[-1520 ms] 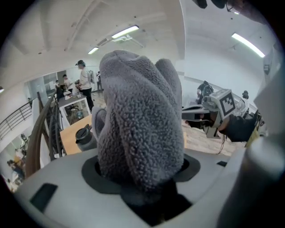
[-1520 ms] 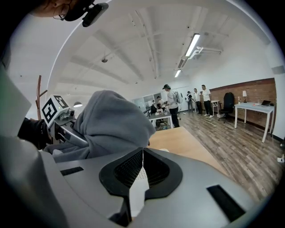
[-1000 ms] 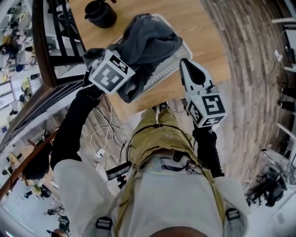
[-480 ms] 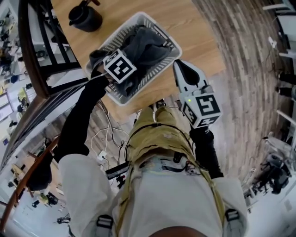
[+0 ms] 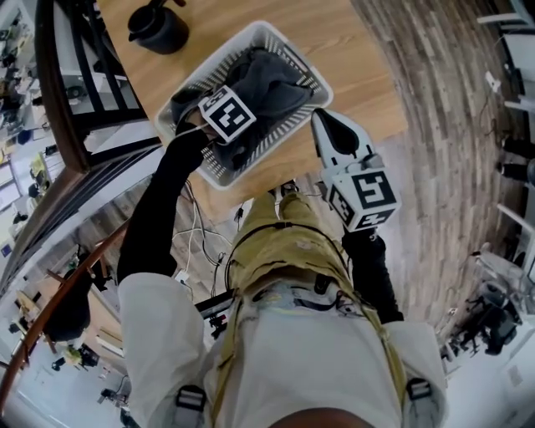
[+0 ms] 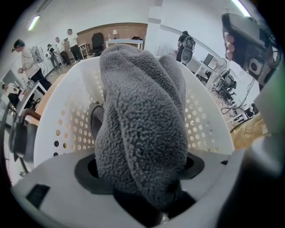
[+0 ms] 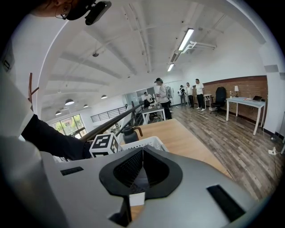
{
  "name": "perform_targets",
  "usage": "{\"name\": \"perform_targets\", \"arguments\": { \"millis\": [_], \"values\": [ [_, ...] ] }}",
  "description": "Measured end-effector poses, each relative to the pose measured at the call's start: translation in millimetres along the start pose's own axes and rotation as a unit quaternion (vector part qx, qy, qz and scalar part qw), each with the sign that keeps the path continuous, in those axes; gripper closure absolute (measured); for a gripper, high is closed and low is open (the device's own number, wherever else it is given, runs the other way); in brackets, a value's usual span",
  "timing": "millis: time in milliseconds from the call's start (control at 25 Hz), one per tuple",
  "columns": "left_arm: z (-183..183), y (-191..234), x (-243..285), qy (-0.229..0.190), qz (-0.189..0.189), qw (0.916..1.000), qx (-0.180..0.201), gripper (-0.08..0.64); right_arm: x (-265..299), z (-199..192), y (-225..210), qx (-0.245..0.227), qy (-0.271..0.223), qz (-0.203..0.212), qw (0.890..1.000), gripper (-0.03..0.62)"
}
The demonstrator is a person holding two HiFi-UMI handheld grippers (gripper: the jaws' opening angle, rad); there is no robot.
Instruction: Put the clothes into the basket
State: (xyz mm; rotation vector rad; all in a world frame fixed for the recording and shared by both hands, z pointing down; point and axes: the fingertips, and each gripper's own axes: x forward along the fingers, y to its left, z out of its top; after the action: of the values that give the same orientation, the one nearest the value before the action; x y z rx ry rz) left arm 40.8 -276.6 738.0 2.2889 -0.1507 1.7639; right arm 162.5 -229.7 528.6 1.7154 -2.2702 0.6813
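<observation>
A dark grey fleece garment [image 5: 272, 79] lies heaped in the white perforated basket [image 5: 294, 52] on the wooden table. My left gripper [image 5: 236, 138] points steeply down into the basket's near end, only its marker cube showing from above. In the left gripper view the fleece [image 6: 142, 133] bulges up between the jaws, which have just been opening and stand wide; the gripper [image 6: 142, 173] no longer pinches it. The basket wall [image 6: 67, 116] curves behind. My right gripper [image 5: 324, 127] hovers beside the basket's right corner, shut and empty [image 7: 141, 167].
A dark jug [image 5: 155, 25] stands on the table [image 5: 359, 67] beyond the basket. A black railing [image 5: 58, 84] runs along the table's left side. Cables [image 5: 196, 242] lie on the floor below the table's near edge. Several people stand far off.
My left gripper has come down with the fleece from above the basket into it, and the garment now rests inside. The right gripper has stayed put.
</observation>
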Motion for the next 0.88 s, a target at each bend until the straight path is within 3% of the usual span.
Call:
{"name": "perform_targets", "arguments": {
  "millis": [200, 400, 520, 720, 880],
  "values": [
    [-3, 0, -8, -0.002, 0.045, 0.999, 0.007, 0.17, 2, 2, 6, -0.007, -0.004, 0.008, 1.0, 0.57],
    [-3, -10, -49, -0.022, 0.106, 0.9934, 0.037, 0.172, -4, 14, 14, -0.011, -0.025, 0.018, 0.999, 0.571],
    [-9, -18, -76, -0.042, 0.132, 0.9898, 0.034, 0.172, -7, 21, 27, -0.015, -0.035, 0.031, 0.999, 0.571],
    [-18, -25, -128, -0.107, 0.193, 0.9753, 0.002, 0.177, -9, 35, 46, -0.026, -0.053, 0.049, 0.997, 0.571],
    [-28, -40, -169, -0.166, 0.228, 0.9588, -0.037, 0.271, -15, 40, 60, -0.029, -0.065, 0.06, 0.996, 0.571]
  ]
}}
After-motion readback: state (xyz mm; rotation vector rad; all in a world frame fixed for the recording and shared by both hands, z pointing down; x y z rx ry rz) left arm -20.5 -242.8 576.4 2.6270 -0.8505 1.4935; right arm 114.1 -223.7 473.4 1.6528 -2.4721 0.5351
